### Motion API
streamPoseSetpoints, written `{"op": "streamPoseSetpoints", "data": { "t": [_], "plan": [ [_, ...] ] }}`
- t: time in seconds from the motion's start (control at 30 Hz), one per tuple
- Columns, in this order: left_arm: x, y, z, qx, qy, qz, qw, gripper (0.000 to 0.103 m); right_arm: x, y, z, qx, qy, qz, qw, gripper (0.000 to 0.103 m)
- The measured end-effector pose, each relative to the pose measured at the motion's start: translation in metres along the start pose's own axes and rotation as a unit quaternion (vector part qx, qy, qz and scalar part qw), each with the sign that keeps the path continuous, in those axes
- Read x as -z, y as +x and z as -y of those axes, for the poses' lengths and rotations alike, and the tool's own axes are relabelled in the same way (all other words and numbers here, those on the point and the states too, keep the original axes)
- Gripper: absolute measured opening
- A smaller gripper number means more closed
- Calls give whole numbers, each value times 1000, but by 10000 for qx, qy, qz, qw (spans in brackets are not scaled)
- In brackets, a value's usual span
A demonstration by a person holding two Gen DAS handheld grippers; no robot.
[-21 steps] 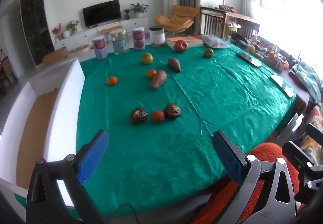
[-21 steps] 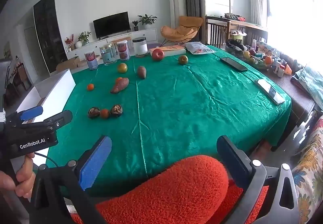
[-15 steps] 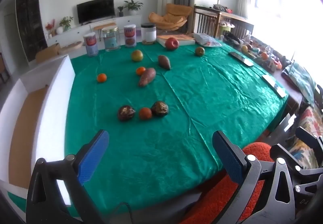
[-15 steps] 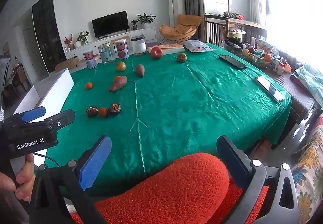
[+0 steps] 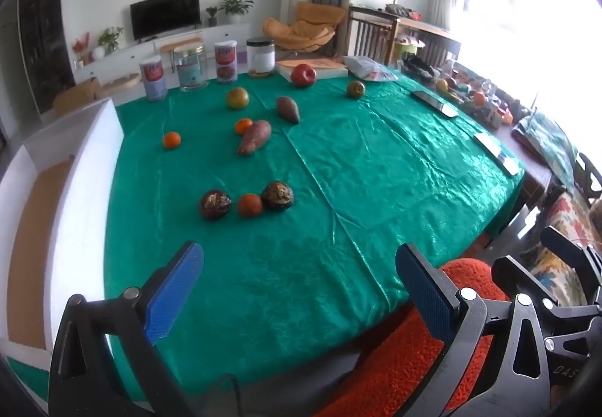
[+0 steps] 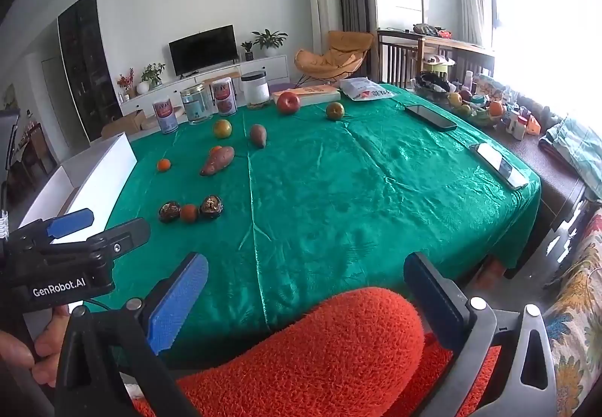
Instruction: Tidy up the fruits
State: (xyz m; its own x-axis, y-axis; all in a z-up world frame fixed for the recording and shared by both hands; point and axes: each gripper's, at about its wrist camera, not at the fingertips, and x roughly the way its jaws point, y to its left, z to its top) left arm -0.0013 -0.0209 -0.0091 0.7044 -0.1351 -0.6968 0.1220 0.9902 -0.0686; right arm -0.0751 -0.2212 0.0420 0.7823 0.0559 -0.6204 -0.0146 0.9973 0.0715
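Note:
Fruit lies scattered on a green tablecloth [image 5: 338, 161]. Nearest are two dark wrinkled fruits [image 5: 215, 204] [image 5: 277, 195] with a small orange [image 5: 249, 204] between them. Farther back lie two sweet potatoes [image 5: 255, 137] [image 5: 288, 109], two more oranges [image 5: 171, 140] [image 5: 243, 126], a yellow-green fruit [image 5: 237, 97], a red apple [image 5: 303, 75] and a greenish fruit [image 5: 355, 89]. My left gripper [image 5: 297, 289] is open and empty above the table's near edge. My right gripper [image 6: 304, 300] is open and empty, back behind an orange fuzzy chair [image 6: 320, 353].
A white open box [image 5: 56, 191] with a tan floor stands at the table's left edge. Several jars and tins [image 5: 192, 67] line the far edge. Phones [image 5: 432, 103] [image 5: 496, 153] lie near the right edge. A cluttered side surface [image 6: 481, 105] is at the right.
The left wrist view has swung slightly, so the fruits sit a little more to the left. Both grippers stay open and empty; the right view is nearly unchanged.

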Motion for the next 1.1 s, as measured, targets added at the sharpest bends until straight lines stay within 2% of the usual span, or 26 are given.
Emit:
{"op": "streamPoseSetpoints", "data": {
  "t": [0.63,1.1],
  "plan": [
    [0,8,-2,18,-92,-162,9998,102,-1,2,-2,29,-27,-11,10000,103],
    [0,2,4,0,10,-63,10000,102,0,-6,2,59,-24,146,9999,103]
  ]
}}
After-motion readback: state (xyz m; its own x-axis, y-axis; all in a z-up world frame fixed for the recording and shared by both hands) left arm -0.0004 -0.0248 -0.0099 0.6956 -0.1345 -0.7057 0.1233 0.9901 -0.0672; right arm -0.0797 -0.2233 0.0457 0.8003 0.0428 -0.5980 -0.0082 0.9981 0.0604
